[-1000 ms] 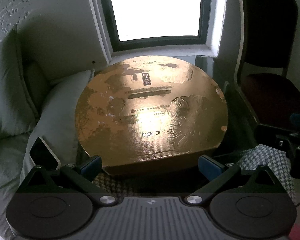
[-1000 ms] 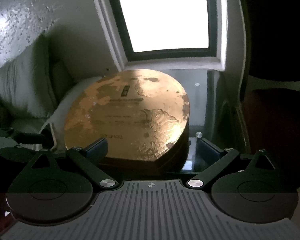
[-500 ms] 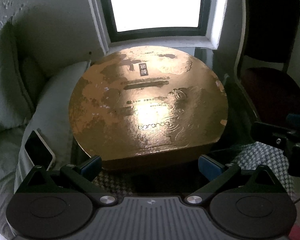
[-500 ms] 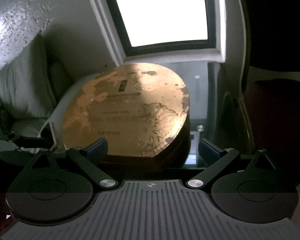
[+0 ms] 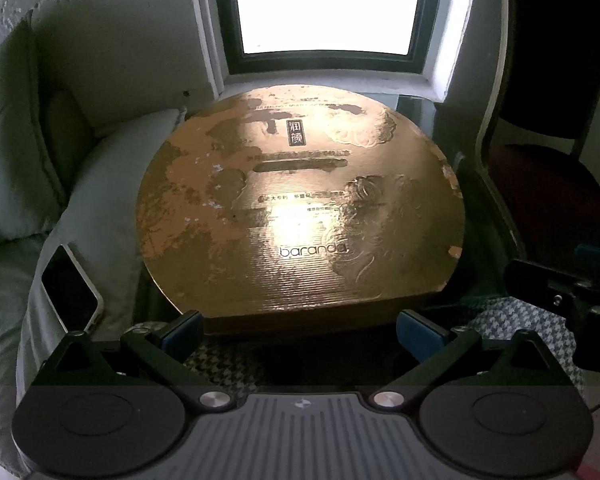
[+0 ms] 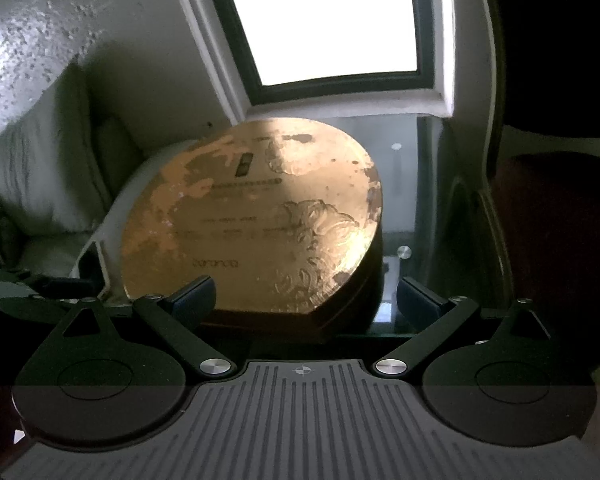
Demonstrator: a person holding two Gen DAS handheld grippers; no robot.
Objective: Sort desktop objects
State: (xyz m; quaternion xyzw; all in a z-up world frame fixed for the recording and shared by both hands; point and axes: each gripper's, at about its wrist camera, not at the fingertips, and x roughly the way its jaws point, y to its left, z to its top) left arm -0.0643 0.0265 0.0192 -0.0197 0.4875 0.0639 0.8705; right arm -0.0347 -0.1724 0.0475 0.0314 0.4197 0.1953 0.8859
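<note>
Straight ahead of the left gripper (image 5: 298, 330), whose blue-padded fingers stand spread wide with nothing between them, lies a large gold box (image 5: 300, 216): rounded in outline with a flat near edge, its lid finely ribbed, embossed with floral swirls, worn in patches and printed "baranda". It sits on a dark glass surface (image 6: 400, 200) below a bright window (image 5: 324, 4). Beside the left finger, a dark-screened phone (image 5: 70, 292) with a pale rim leans on a soft white cushion (image 5: 100, 184). Beneath the fingers shows houndstooth fabric (image 5: 516, 320). The right gripper (image 6: 304, 300) is likewise released and empty, its fingers flanking the box's near right corner without touching it. Off to its right stands a chair (image 6: 556, 208) with a dark red padded seat.
</note>
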